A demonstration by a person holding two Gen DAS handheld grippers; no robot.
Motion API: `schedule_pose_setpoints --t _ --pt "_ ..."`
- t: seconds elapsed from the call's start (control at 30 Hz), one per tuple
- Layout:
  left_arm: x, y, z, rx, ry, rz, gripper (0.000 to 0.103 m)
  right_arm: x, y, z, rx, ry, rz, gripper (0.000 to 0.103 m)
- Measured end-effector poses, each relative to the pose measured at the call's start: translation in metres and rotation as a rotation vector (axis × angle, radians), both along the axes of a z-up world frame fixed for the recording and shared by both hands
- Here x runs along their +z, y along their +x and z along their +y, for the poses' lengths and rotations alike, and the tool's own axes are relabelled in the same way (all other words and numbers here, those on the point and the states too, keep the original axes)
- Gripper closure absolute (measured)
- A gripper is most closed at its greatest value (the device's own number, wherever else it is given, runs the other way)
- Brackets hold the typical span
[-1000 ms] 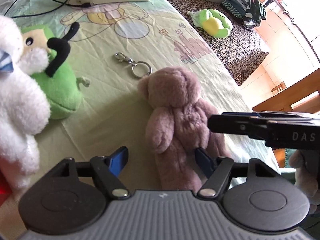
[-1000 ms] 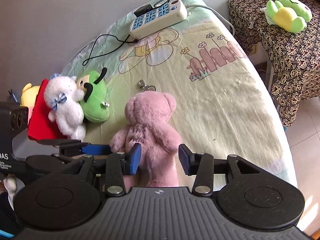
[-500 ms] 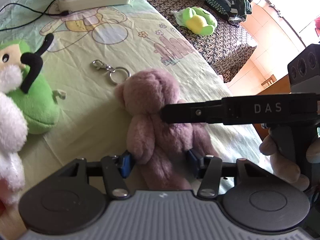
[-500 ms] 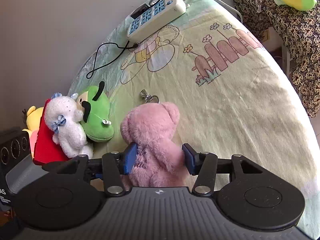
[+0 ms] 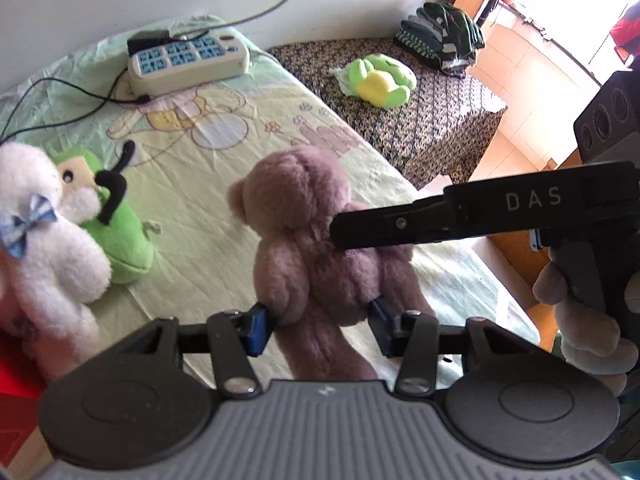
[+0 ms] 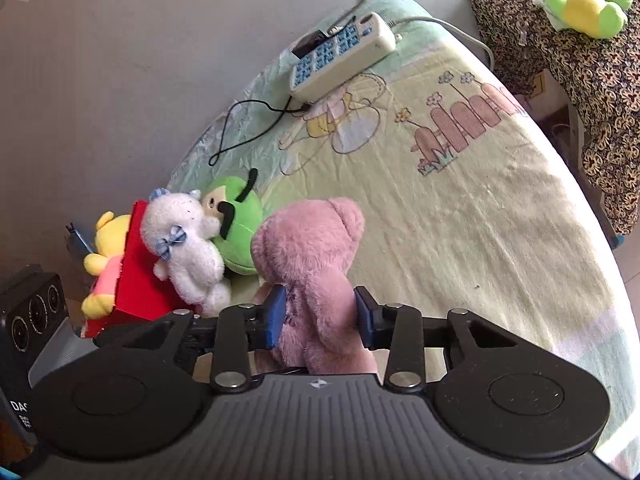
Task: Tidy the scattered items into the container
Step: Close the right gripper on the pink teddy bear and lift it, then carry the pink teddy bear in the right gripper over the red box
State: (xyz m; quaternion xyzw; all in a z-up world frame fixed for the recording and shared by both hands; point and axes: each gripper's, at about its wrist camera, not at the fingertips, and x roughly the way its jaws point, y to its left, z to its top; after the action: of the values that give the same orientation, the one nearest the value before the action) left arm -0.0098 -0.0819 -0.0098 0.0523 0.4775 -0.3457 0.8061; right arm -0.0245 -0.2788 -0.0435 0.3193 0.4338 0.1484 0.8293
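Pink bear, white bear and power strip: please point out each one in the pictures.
Pink bear (image 6: 310, 248), right wrist view, on the back of its head.
White bear (image 6: 184, 240), right wrist view, on its chest.
Power strip (image 5: 188, 60), left wrist view, on its blue sockets.

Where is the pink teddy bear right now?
In both wrist views the pink teddy bear sits centre frame, pinched between the blue pads of both the right gripper and the left gripper, just right of the green plush on the cartoon-print sheet.
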Motion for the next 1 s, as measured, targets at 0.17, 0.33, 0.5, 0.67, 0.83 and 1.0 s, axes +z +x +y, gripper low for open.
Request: schedule_pose_setpoints --t 0.17,0.33,0.5,0.67,0.83,1.0 --pt "0.041 -0.008 0.037 0.089 -0.046 -0.099 0.055 0.04 0.0 0.024 0.05 0.013 -0.124 0.068" --pt "0.079 -0.01 0.088 0.18 -0.09 -0.176 0.055 0.077 0.007 0.066 0.127 0.026 -0.227 0.071" --pt "0.112 -0.017 0.145 0.236 -0.103 -0.274 0.055 0.112 0.013 0.12 0.182 0.037 -0.325 0.073" --pt "0.129 -0.022 0.215 0.264 -0.102 -0.335 0.055 0.136 0.014 0.186 0.205 0.022 -0.396 0.073" --pt "0.138 -0.021 0.282 0.29 -0.097 -0.371 0.055 0.148 0.021 0.255 0.216 -0.002 -0.441 0.073" --pt "0.134 -0.003 0.332 0.3 -0.072 -0.363 0.055 0.152 0.03 0.322 0.216 -0.071 -0.476 0.073"
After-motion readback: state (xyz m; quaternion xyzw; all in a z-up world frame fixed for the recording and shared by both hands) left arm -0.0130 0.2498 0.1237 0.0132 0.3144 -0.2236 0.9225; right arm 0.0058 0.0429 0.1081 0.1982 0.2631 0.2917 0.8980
